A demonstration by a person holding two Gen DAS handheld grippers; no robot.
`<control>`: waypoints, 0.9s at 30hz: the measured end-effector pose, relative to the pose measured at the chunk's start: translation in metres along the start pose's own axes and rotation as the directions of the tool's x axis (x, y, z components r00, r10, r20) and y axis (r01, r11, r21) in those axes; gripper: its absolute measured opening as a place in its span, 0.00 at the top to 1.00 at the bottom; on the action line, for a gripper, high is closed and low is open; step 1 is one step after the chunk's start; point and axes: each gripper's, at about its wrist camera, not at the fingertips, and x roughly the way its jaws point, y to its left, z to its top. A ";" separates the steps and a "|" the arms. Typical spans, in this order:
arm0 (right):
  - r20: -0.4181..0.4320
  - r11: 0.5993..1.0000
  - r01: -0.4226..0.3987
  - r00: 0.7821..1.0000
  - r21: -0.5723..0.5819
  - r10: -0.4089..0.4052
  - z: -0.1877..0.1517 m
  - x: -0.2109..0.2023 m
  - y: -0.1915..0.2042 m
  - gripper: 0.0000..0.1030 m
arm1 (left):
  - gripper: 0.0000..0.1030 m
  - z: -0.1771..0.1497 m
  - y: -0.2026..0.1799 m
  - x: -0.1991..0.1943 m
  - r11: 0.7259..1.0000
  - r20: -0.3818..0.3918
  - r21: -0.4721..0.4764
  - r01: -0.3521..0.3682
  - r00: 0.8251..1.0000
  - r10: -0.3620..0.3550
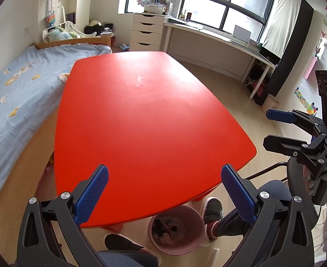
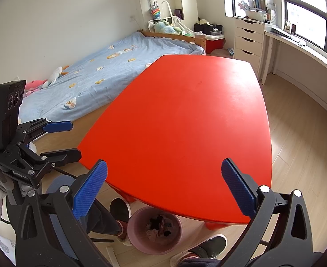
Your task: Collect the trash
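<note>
- The left gripper (image 1: 164, 191) is held above the near edge of the red table (image 1: 145, 102), its two blue-padded fingers (image 1: 92, 197) spread wide apart with nothing between them.
- The right gripper (image 2: 163, 189) is held the same way over the table's near edge, fingers (image 2: 239, 188) wide apart and gripping nothing.
- Each gripper shows up in the other's camera: the right one at the far right of the left view (image 1: 272, 126), the left one at the far left of the right view (image 2: 72, 139), both with jaws parted and off the side of the table.
- The table top is bare red with some pale scuffing toward its far half.
- A pink bin (image 2: 154, 231) stands on the wood floor just under the near edge of the table, upright, with crumpled trash (image 2: 160, 225) lying inside it.
- The person's shoes (image 1: 212, 211) sit on either side of the bin, close to its rim.
- A bed with a light blue cover (image 2: 110, 71) runs along the table's left side, with soft toys (image 2: 55, 75) on it.
- A white drawer unit (image 1: 146, 32) and a long desk (image 1: 217, 37) stand beyond the table under the windows.
</note>
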 end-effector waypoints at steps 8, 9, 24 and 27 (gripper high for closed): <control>-0.001 1.000 0.000 1.000 0.000 0.000 0.000 0.000 0.000 0.03 | 0.06 0.000 0.000 0.001 1.000 -0.006 0.002 0.007 1.000 -0.007; -0.001 1.000 0.001 1.000 -0.001 -0.001 0.001 0.000 -0.001 0.03 | 0.06 0.000 0.000 0.001 1.000 -0.006 0.002 0.007 1.000 -0.007; -0.002 1.000 0.002 1.000 0.001 -0.002 0.002 0.001 -0.001 0.03 | 0.06 0.000 0.000 0.002 1.000 -0.010 0.001 0.012 1.000 -0.012; -0.001 1.000 0.002 1.000 0.000 -0.002 0.001 0.001 -0.001 0.03 | 0.06 0.000 0.000 0.002 1.000 -0.009 -0.001 0.014 1.000 -0.014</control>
